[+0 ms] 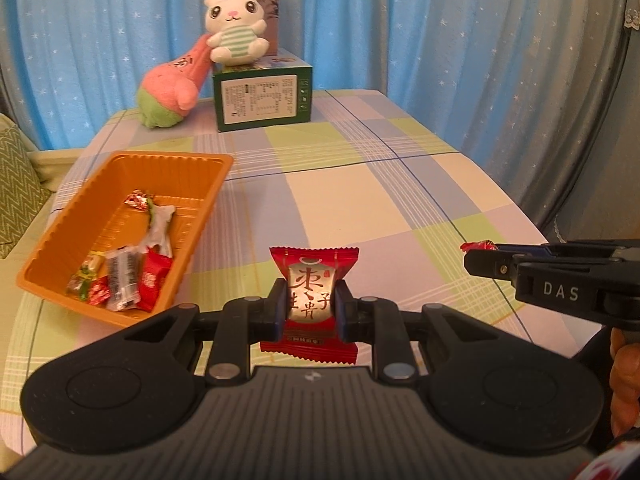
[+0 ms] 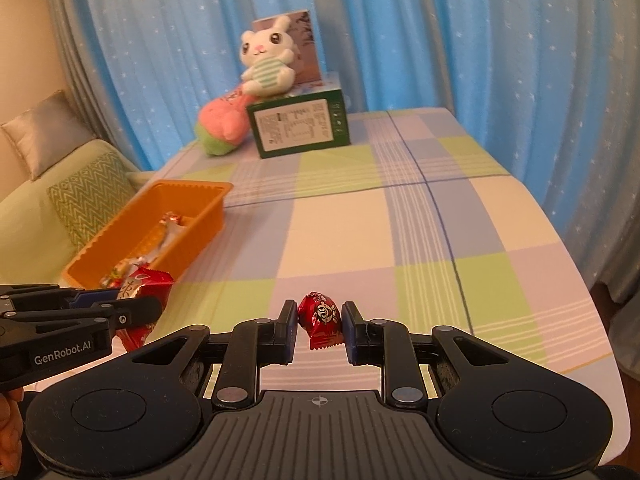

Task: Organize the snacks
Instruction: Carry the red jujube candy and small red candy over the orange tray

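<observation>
My left gripper (image 1: 311, 309) is shut on a red snack packet (image 1: 311, 280) with a pale window and red characters, held above the checked tablecloth. The packet (image 2: 140, 284) and left gripper (image 2: 148, 306) also show at the left of the right wrist view. My right gripper (image 2: 320, 324) is shut on a small red wrapped candy (image 2: 322, 318); its fingertips (image 1: 480, 262) and the candy (image 1: 478, 246) reach in from the right of the left wrist view. An orange tray (image 1: 64, 232) holding several wrapped snacks lies left of both grippers, and the tray (image 2: 216, 216) appears in the right wrist view.
At the table's far end a green box (image 1: 262, 98) carries a white bunny plush (image 1: 236, 28), with a pink-and-green plush (image 1: 172, 88) leaning beside it. Blue starred curtains hang behind. A green sofa with cushions (image 2: 88, 200) stands left. The table edge (image 2: 592, 280) curves along the right.
</observation>
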The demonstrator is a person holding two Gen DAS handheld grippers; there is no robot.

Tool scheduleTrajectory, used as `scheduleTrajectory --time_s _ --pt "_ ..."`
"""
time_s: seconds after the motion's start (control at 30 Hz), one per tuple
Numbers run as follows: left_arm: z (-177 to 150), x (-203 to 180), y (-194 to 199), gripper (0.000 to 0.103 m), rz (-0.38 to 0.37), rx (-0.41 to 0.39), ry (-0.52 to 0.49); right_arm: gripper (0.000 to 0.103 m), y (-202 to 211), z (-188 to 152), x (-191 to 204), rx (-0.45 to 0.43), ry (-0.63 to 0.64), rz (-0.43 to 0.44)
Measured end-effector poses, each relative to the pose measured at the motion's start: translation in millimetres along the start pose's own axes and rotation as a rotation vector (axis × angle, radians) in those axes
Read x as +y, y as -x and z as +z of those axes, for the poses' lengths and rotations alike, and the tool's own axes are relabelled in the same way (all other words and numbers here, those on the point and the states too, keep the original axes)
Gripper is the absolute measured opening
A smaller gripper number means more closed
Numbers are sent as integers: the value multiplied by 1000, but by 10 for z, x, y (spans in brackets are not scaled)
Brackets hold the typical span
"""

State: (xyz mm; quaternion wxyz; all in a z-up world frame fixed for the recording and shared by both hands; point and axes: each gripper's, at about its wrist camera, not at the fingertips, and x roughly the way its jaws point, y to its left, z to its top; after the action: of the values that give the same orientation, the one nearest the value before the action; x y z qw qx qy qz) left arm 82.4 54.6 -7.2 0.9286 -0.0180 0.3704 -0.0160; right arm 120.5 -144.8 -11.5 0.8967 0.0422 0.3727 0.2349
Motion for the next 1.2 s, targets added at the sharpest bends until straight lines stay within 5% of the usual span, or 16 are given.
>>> scheduleTrajectory --time_s 1.2 --pt "-15 713 230 21 108 -22 97 24 -312 136 718 18 121 119"
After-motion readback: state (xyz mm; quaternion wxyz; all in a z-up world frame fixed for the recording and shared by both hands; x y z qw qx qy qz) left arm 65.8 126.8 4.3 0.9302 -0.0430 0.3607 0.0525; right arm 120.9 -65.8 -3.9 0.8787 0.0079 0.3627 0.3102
